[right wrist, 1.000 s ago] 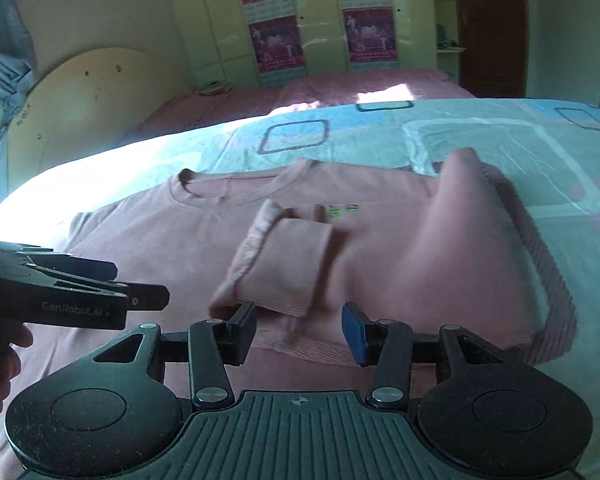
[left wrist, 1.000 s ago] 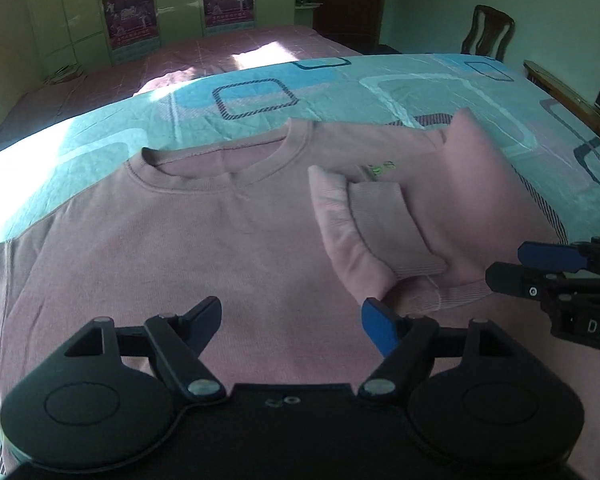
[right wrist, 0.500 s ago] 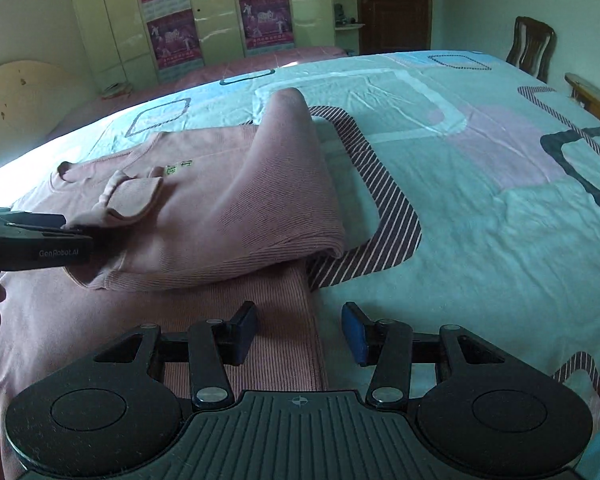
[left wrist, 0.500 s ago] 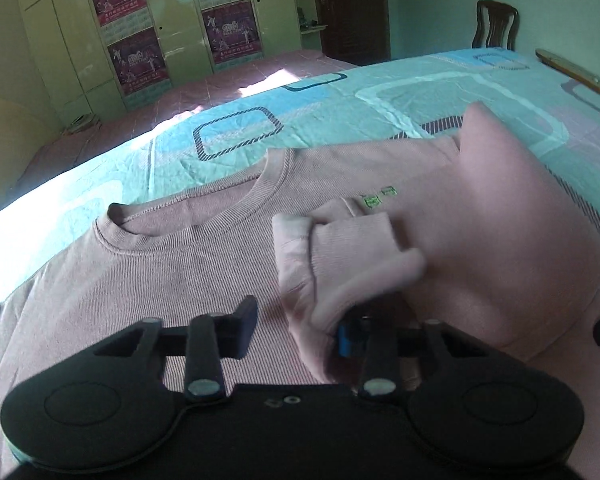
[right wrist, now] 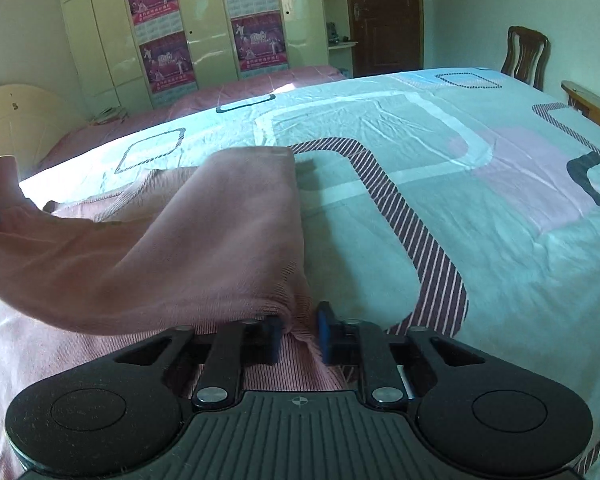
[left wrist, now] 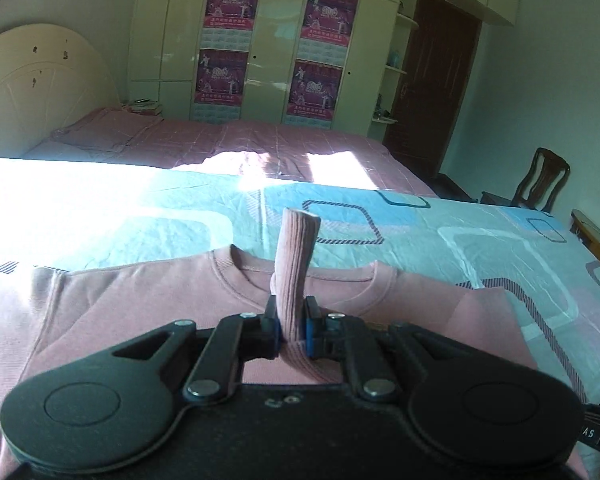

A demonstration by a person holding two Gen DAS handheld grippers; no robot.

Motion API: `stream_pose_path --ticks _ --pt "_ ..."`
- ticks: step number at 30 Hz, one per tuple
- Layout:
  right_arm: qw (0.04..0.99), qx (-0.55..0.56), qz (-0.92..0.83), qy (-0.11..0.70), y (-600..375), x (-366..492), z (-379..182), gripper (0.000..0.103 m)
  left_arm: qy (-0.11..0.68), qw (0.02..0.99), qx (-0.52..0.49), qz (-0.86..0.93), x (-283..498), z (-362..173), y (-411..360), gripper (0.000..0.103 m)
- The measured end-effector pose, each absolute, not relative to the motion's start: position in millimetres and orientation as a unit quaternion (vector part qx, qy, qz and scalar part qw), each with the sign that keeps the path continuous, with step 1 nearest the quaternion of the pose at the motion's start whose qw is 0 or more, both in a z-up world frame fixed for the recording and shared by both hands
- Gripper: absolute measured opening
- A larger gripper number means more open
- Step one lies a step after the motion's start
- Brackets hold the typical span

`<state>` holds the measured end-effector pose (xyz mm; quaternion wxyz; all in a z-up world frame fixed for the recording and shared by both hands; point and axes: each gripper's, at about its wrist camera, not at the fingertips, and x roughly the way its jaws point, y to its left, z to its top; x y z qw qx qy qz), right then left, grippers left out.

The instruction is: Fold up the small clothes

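At the far left of the left wrist view stands a cream, rounded headboard (left wrist: 40,92), smooth with a few dark marks. Right of it, a glossy pale wardrobe (left wrist: 268,48) carries purple posters (left wrist: 230,0). Near and across the view lies the pink sweatshirt (left wrist: 148,300), a soft ribbed knit with a round collar, spread flat on the bedsheet (left wrist: 480,240), a wrinkled teal cotton printed with rounded rectangles and striped bands. The left gripper (left wrist: 292,326) has its blue-padded fingers (left wrist: 311,332) pressed onto the ribbed sleeve cuff (left wrist: 296,256), which stands upright above them like a tube. Farther right are a dark wooden door (left wrist: 432,92) and a wooden chair (left wrist: 540,180).

In the right wrist view, the sleeve (right wrist: 80,252) stretches up from the left edge toward the right, a smooth draped band lifted over the sweatshirt body. The right gripper (right wrist: 300,336) sits at the garment's near right edge, with a bunch of pink knit between its fingers (right wrist: 326,332), which are narrowed around the cloth; how firmly they clamp it cannot be told. Right of the garment's edge the sheet runs bare to the wooden bed rail (right wrist: 592,108), leaving wide room on that side.
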<state>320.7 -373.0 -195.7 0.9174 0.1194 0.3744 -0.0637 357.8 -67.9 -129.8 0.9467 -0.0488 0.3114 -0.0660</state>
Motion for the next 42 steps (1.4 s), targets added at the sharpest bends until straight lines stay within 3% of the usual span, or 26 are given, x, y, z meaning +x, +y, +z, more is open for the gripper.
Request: stream_pose_path --ticks 2,6,9,12,13,15,18,21,23,24,25,29,32,33,36,42 --pt "0.917 0.127 -0.075 0.371 -377.6 319.0 -197.1 0.009 0.34 0.937 -0.056 -0.052 359.1 -146.9 -54.4 0.011" --pt "0.911 0.14 -0.097 0.376 -385.8 309.9 -200.9 0.009 0.387 0.92 -0.047 -0.041 353.8 -183.4 -52.5 0.012" --pt "0.912 0.114 -0.081 0.386 -381.2 305.4 -197.8 0.009 0.393 0.917 -0.058 -0.038 347.0 -183.7 -48.6 0.021" --pt "0.907 0.119 -0.061 0.398 -385.9 293.1 -188.3 0.01 0.401 0.911 -0.088 -0.031 346.1 -174.2 -33.4 0.058" --pt "0.908 0.123 -0.057 0.397 -387.5 288.0 -184.0 0.01 0.395 0.912 -0.106 -0.016 345.3 -170.9 -24.7 0.075" --pt "0.913 0.127 -0.051 0.385 -389.2 281.9 -174.1 0.015 0.384 0.914 -0.129 -0.003 349.1 -167.6 -12.2 0.078" --pt "0.92 0.128 -0.037 0.369 -391.2 296.0 -167.4 0.04 0.403 0.904 -0.139 -0.004 368.2 -178.1 -8.7 0.074" --pt "0.916 0.157 -0.024 0.367 -399.1 329.4 -170.7 0.041 0.403 0.907 -0.124 0.0 377.0 -187.2 -11.2 0.067" --pt "0.914 0.169 -0.021 0.369 -404.0 355.1 -173.7 0.041 0.397 0.91 -0.124 -0.008 376.3 -186.4 -14.5 0.041" --pt "0.913 0.176 -0.017 0.367 -406.4 366.9 -175.4 0.041 0.393 0.911 -0.122 -0.009 375.8 -185.7 -16.1 0.035" --pt "0.912 0.178 -0.016 0.368 -407.5 379.6 -178.0 0.04 0.389 0.915 -0.112 -0.006 374.7 -184.3 -19.3 0.021" --pt "0.908 0.176 -0.016 0.38 -407.8 426.9 -193.3 0.04 0.363 0.928 -0.089 0.007 363.8 -179.9 -21.4 0.005" --pt "0.899 0.207 -0.017 0.386 -413.8 449.4 -202.3 0.037 0.342 0.936 -0.08 0.027 354.0 -177.1 -18.3 0.005" --pt "0.898 0.21 -0.013 0.388 -415.0 454.6 -203.4 0.021 0.343 0.935 -0.079 0.028 351.7 -178.8 -18.6 0.005" --pt "0.901 0.198 -0.015 0.386 -413.4 459.6 -203.2 0.006 0.354 0.933 -0.054 0.026 352.9 -187.2 -25.8 0.005" --pt "0.913 0.154 -0.062 0.372 -413.9 450.5 -201.0 0.006 0.365 0.93 -0.027 0.031 355.7 -182.2 -30.1 0.008"
